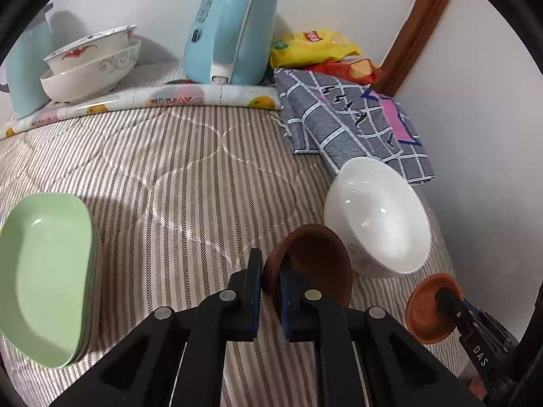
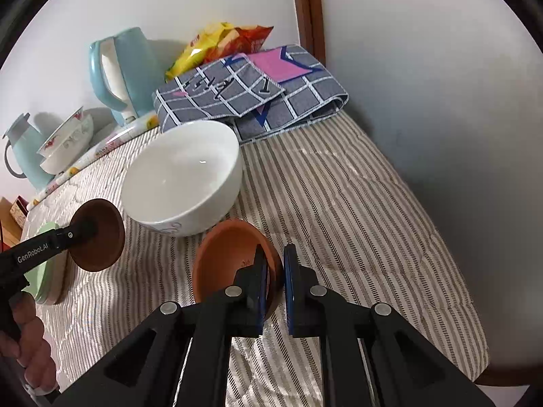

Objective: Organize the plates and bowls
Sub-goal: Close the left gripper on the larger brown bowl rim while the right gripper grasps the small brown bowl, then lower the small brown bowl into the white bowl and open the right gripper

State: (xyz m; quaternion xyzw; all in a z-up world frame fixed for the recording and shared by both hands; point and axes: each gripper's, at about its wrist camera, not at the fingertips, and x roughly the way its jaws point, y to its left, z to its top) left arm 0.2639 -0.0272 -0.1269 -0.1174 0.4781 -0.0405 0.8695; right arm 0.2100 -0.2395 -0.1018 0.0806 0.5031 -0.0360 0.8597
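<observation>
Grippers both clamped: left gripper (image 1: pixel 271 281) pinching rim of dark brown saucer (image 1: pixel 315 257), right gripper (image 2: pixel 275 271) pinching orange saucer (image 2: pixel 230 257), both just beside white bowl (image 2: pixel 183 179) on striped cloth (image 2: pixel 339 203).

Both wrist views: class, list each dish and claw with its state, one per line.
Left claw: shut on dark brown saucer.
Dark brown saucer: lifted, tilted on edge.
Right claw: shut on orange saucer.
Orange saucer: lifted, tilted.
White bowl: empty, upright on the cloth.
Green plates: stacked.
Patterned bowls: nested.
</observation>
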